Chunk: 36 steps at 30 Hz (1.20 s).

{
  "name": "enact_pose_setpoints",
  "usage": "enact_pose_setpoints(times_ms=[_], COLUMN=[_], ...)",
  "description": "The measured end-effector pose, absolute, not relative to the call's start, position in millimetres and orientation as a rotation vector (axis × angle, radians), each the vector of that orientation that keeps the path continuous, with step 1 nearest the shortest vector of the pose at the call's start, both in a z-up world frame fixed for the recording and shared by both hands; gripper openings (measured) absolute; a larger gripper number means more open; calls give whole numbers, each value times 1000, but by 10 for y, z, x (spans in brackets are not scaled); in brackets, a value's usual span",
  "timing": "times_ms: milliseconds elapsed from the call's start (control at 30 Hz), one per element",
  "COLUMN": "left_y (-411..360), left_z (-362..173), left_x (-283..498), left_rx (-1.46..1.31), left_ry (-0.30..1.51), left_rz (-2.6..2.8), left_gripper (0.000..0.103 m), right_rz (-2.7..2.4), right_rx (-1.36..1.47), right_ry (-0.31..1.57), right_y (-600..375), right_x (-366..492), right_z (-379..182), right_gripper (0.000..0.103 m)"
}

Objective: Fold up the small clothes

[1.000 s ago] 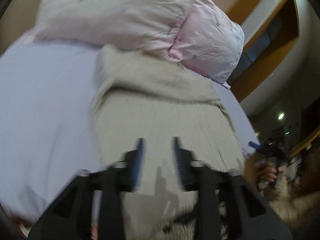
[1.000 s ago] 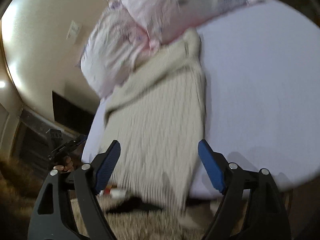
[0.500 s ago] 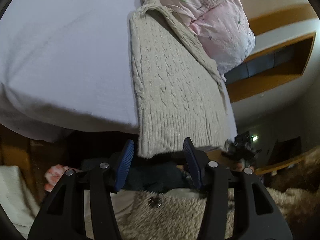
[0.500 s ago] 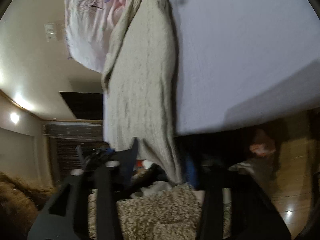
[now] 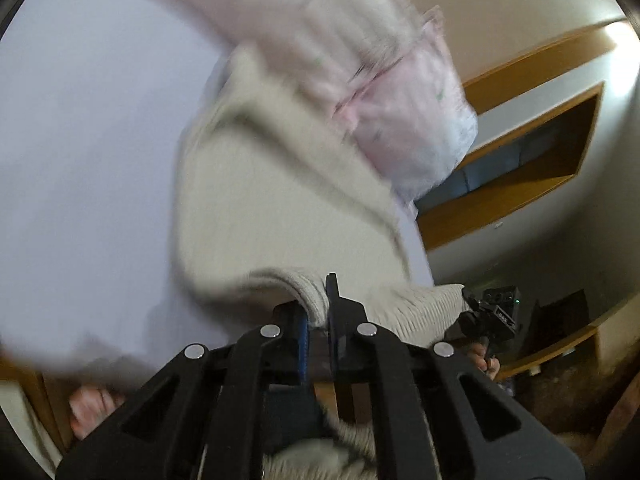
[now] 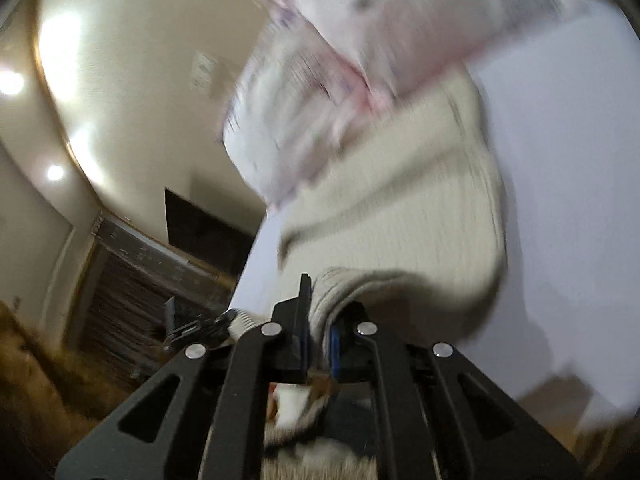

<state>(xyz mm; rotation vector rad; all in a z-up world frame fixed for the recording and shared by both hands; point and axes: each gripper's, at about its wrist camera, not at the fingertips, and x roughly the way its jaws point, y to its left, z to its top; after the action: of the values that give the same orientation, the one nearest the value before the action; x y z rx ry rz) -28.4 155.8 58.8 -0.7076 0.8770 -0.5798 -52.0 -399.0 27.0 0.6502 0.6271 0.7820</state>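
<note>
A cream cable-knit sweater [image 5: 280,208] lies lengthwise on a bed with a pale lilac sheet [image 5: 80,152]. Its far end reaches under a pink pillow [image 5: 400,92]. My left gripper [image 5: 318,312] is shut on the left corner of the sweater's ribbed hem and holds it raised off the bed. My right gripper [image 6: 318,320] is shut on the right corner of the same hem [image 6: 352,280]. The sweater [image 6: 400,216] curls up from the sheet [image 6: 568,200] toward both grippers. Both views are blurred by motion.
The pink pillow [image 6: 360,40] fills the head of the bed. The bed's near edge sits just below the grippers. A wooden wall shelf [image 5: 520,168] is on the right. The other gripper [image 5: 496,316] shows at the sweater's far corner. Fluffy brown fabric [image 6: 40,380] lies below.
Both grippers were open at the hem hanging over the bed edge. They have shut on the hem's two corners and lifted it up and forward over the bed.
</note>
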Motion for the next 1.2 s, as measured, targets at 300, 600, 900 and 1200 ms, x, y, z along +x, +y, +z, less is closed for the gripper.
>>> enact_pose_setpoints(times_ms=[300, 600, 900, 1200], left_y=[1215, 1399, 1631, 1392], left_z=[1049, 595, 197, 0], left_x=[1741, 1917, 1848, 1767], left_rx=[-577, -665, -720, -881], left_ry=[652, 862, 1020, 1013], left_rz=[-248, -273, -242, -262], left_gripper=[7, 20, 57, 18], right_rz=[440, 159, 349, 481], right_rx=[590, 648, 711, 768], right_ry=[453, 500, 588, 622], right_y=[-3769, -3950, -3881, -3812], right_x=[1244, 1667, 1462, 1207], right_z=[742, 442, 218, 107], right_gripper=[7, 81, 81, 81])
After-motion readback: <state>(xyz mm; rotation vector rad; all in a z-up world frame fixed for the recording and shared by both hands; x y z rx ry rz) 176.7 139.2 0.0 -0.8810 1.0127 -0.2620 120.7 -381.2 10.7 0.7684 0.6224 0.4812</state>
